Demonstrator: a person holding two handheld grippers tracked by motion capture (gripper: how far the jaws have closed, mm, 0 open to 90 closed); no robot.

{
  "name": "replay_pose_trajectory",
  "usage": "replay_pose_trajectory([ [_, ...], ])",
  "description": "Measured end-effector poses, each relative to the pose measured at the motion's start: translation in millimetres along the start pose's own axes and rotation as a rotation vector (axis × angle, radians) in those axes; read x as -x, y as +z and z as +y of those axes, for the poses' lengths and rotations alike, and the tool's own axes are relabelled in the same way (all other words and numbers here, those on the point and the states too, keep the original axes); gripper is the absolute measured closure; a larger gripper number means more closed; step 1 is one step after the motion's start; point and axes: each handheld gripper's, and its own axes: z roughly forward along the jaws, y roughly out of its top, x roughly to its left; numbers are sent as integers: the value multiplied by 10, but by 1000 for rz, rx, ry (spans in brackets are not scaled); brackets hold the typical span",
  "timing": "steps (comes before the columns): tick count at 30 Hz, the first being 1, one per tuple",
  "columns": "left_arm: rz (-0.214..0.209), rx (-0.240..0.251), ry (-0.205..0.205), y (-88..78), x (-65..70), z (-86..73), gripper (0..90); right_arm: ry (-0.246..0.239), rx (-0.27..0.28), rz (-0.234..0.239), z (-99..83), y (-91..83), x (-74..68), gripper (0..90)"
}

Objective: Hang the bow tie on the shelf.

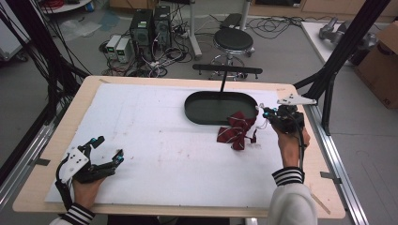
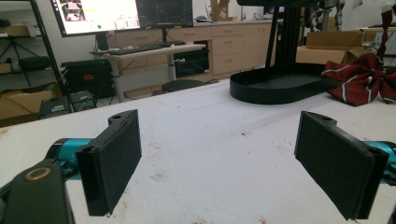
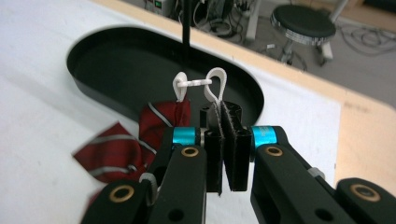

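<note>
Nearest the high camera, two striped sleeve cuffs are coming in from the bottom edge, each hand carrying a black two-fingered gripper over the white sheet-covered wooden surface point(image 1: 155, 154).

Taking the black oval metal tray point(image 1: 206, 110) as landmark: it is lying at the far middle of the surface, with a thin black post point(image 1: 223, 80) rising from its far rim to a black crossbar point(image 1: 227, 70). Well to the near left of the tray, the left gripper point(image 1: 107, 150) is resting low over the surface, its fingers point(image 2: 112, 158) standing wide apart with only bare white sheet between them. Nothing is standing between it and the tray. Beyond the tray, on the floor, a round black stool point(image 1: 233, 40) and computer towers point(image 1: 151, 26) are sitting among cables.

Just off the tray's near right rim, the dark red bow tie with thin white stripes point(image 1: 237, 130) is lying crumpled, part of it hanging lifted toward the right gripper point(image 1: 264, 112). Those fingers point(image 3: 236, 140) are pressed tight together on the bow tie's white plastic hook and loop point(image 3: 215, 84), which is sticking up above them, with the tray's basin just behind it.
</note>
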Motion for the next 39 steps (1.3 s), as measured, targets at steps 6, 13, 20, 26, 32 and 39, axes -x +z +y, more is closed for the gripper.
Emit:
replay_pose_trajectory([
  [6, 0, -1, -3, -1, -3, 0, 151, -12, 53, 10, 276, 6, -71, 877],
  [13, -1, 0, -6, -2, -7, 0, 151, -31, 97, 16, 600, 25, -139, 877],
  [20, -2, 2, -10, -5, -14, -2, 151, -70, 116, 10, 982, 190, -169, 877],
  [26, -4, 0, -6, -2, -9, 0, 151, -82, 123, -1, 1169, 388, -121, 877],
  [32, -5, 1, -13, -2, -17, -1, 151, -73, 97, -17, 1255, 606, -53, 877],
  [39, -4, 1, -12, -4, -16, -1, 151, -93, 89, -63, 1336, 761, -18, 877],
])
